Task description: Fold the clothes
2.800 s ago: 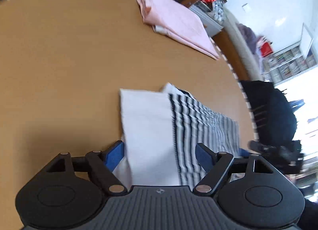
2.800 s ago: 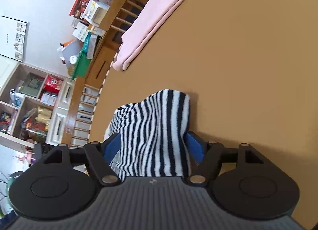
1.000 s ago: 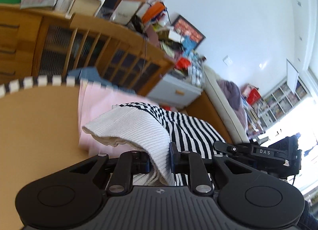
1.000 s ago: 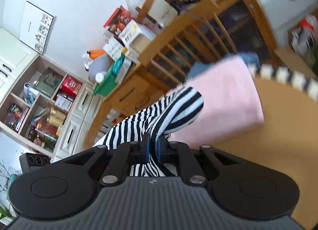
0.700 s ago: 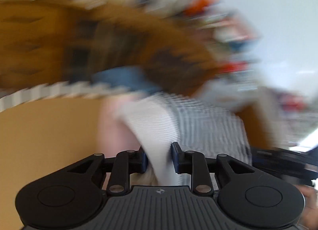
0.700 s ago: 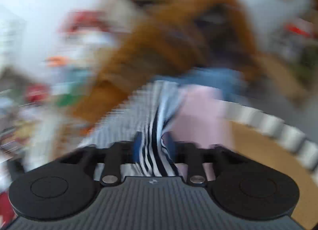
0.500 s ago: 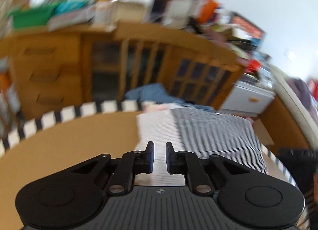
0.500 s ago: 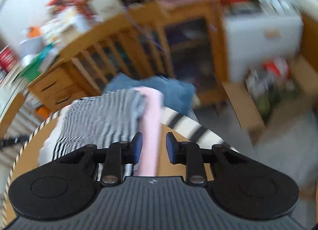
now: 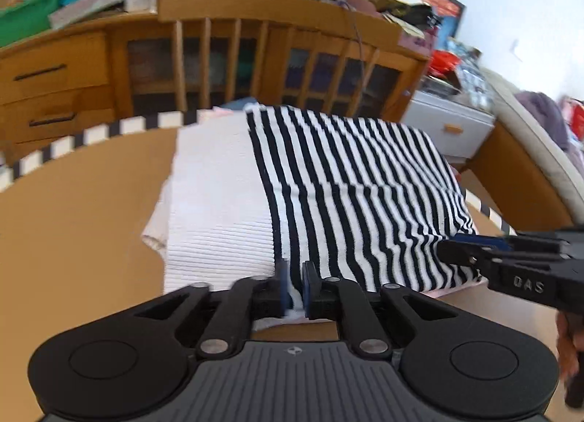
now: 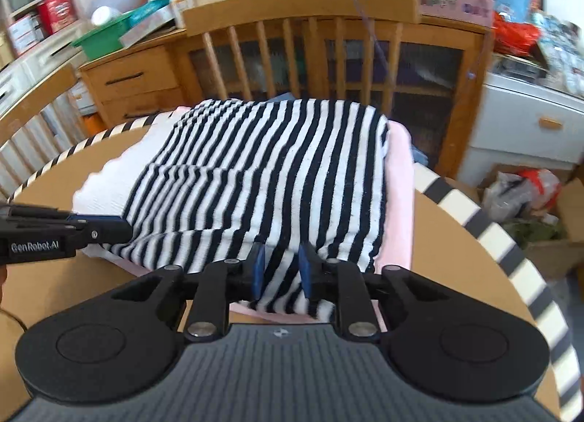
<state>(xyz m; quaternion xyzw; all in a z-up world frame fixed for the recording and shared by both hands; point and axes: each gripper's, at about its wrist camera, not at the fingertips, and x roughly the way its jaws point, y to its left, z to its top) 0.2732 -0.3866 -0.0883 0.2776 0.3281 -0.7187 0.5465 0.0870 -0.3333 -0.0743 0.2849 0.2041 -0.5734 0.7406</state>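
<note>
now your folded striped top sits on the pink stack, not mid-table as before; left gripper still pinches its hem, right gripper parted.

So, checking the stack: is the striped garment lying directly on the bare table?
No, the striped garment rests on a folded pink garment.

A folded knit garment, black-and-white striped on one half and plain ribbed white on the other, is lying flat across the middle of both views. It is resting on top of a folded pale pink cloth, whose edge is showing along the right side in the right wrist view.
</note>
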